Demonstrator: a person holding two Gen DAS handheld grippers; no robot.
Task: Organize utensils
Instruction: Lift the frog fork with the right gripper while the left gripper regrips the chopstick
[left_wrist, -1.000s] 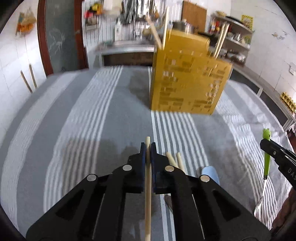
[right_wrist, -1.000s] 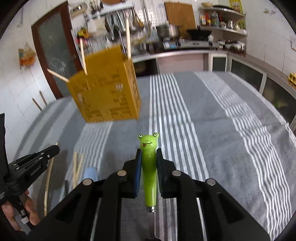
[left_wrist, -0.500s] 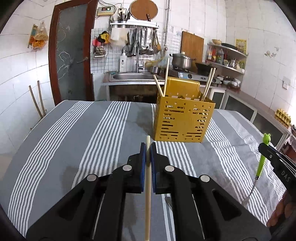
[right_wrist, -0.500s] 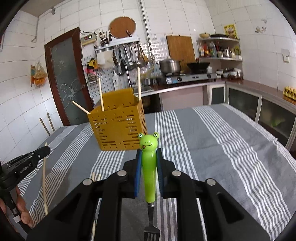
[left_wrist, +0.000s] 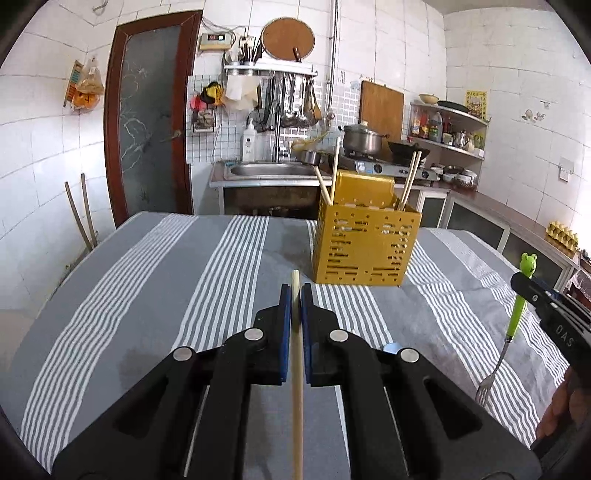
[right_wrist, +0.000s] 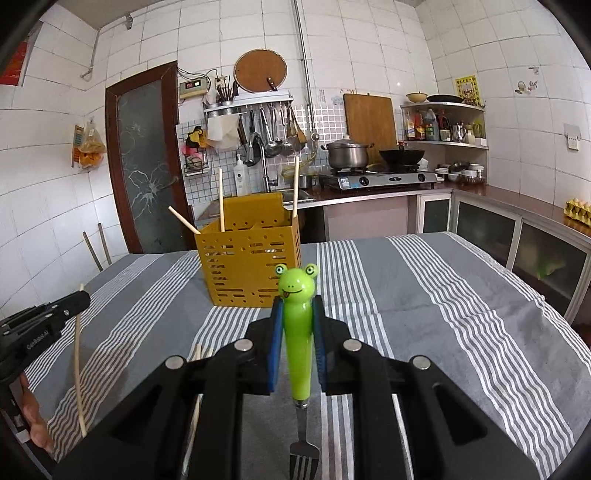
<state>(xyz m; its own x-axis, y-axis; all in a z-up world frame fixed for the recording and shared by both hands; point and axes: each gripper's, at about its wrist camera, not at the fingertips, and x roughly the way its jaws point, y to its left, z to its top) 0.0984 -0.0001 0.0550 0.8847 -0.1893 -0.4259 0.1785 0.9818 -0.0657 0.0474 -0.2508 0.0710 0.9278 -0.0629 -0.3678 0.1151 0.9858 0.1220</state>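
My left gripper is shut on a wooden chopstick held upright above the striped table. My right gripper is shut on a fork with a green frog handle, tines pointing down. A yellow slotted utensil basket stands ahead on the table, with three chopsticks sticking out; it also shows in the right wrist view. The right gripper and fork show at the right edge of the left wrist view. The left gripper and chopstick show at the left of the right wrist view.
Loose chopsticks lie on the cloth below the right gripper. A pale blue object peeks out behind the left gripper's finger. A kitchen counter with sink and stove runs behind the table. A brown door is at the back left.
Both grippers have risen and tilted up from the table, each keeping its utensil. The basket now looks farther away and lower in both views.
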